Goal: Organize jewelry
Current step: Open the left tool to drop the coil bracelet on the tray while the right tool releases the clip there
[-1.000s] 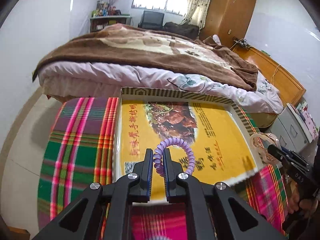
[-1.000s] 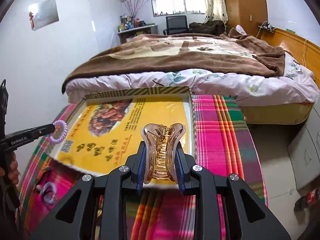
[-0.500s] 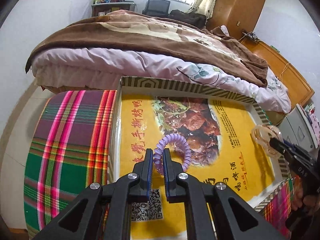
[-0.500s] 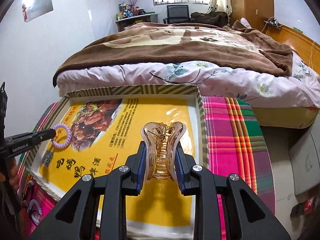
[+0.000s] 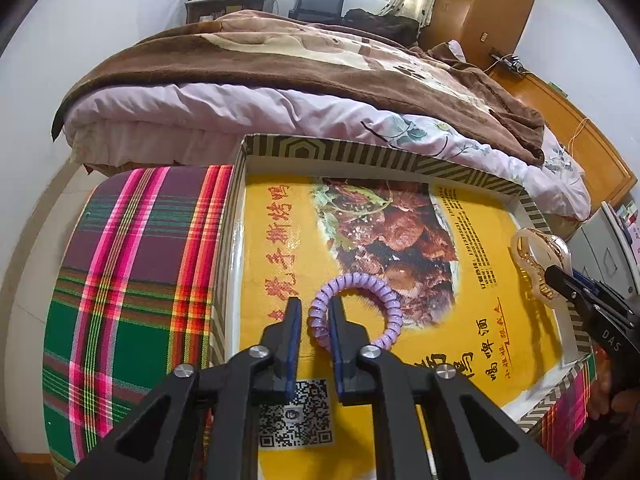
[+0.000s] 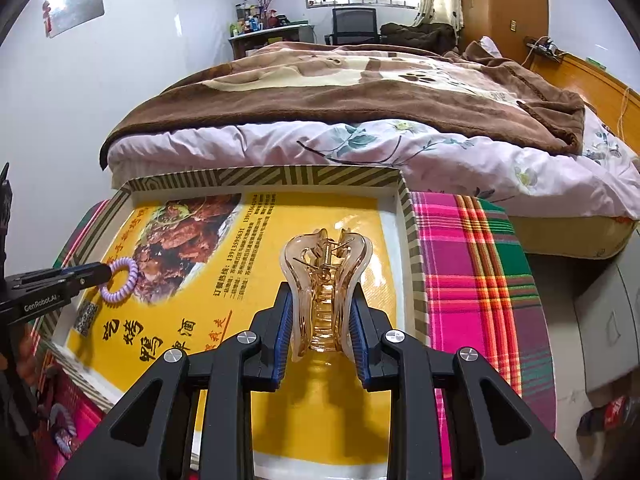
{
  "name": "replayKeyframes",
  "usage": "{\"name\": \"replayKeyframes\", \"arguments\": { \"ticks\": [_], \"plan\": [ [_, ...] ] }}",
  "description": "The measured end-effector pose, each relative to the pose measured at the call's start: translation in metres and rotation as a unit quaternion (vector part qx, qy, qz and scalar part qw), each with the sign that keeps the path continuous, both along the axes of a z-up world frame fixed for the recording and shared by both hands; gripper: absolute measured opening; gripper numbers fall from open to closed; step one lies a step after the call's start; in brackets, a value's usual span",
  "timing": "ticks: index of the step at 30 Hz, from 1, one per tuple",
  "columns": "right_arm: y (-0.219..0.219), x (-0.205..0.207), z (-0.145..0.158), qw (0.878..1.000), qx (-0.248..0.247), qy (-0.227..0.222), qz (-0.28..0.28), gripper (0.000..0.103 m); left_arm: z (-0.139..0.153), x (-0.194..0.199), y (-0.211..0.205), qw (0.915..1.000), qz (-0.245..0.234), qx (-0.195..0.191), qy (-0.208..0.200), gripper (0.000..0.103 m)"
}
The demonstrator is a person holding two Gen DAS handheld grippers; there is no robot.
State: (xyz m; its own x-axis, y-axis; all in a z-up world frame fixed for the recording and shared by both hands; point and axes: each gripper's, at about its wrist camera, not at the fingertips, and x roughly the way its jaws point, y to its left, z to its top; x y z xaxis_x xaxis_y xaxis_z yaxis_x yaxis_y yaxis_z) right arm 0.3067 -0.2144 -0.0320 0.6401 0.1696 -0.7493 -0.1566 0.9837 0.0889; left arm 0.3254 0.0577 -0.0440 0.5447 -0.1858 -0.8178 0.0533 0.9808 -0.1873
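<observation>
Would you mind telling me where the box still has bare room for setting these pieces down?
The box floor is almost wholly bare: its yellow liner lies free from the striped far wall to the near edge. Only the purple coil tie in the left tool occupies the left part. The right tool, gripping the amber claw clip, hangs over the free right part.

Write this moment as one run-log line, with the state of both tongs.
left tongs: open, purple coil tie between | right tongs: shut on amber claw clip | both over tray
</observation>
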Motion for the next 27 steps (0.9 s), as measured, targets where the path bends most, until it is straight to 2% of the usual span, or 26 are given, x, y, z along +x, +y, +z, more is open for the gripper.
{"name": "replayKeyframes", "arguments": {
  "ticks": [1,4,6,8,9,14,21,27],
  "plan": [
    [0.000,0.000,0.000,1.000,-0.001,0.000,-0.001,0.027,0.000,-0.001,0.000,1.0000,0.000,0.001,0.000,0.016],
    [0.000,0.000,-0.001,1.000,-0.003,0.003,-0.001,0.027,0.001,-0.001,-0.002,1.0000,-0.003,0.000,0.000,0.029],
    [0.000,-0.001,0.000,1.000,-0.004,0.003,0.001,0.031,0.003,-0.003,-0.004,1.0000,-0.003,0.001,-0.002,0.048],
    [-0.001,-0.003,0.002,1.000,-0.001,0.001,0.002,0.047,0.006,-0.007,-0.004,0.9999,-0.005,-0.007,-0.005,0.054],
    [-0.001,-0.005,0.003,1.000,0.002,-0.003,0.001,0.049,0.007,-0.009,-0.004,0.9999,-0.004,-0.008,-0.006,0.057],
    [-0.002,-0.012,0.010,1.000,0.008,-0.013,0.000,0.050,0.014,-0.019,-0.004,0.9999,-0.004,-0.008,-0.009,0.063],
    [-0.003,-0.034,0.023,0.999,0.022,-0.027,0.000,0.051,0.036,-0.049,0.000,0.9992,-0.004,-0.021,-0.034,0.077],
    [-0.008,-0.068,0.034,0.998,0.040,-0.044,0.006,0.051,0.050,-0.089,0.006,0.9984,-0.005,-0.022,-0.052,0.080]
  ]
}}
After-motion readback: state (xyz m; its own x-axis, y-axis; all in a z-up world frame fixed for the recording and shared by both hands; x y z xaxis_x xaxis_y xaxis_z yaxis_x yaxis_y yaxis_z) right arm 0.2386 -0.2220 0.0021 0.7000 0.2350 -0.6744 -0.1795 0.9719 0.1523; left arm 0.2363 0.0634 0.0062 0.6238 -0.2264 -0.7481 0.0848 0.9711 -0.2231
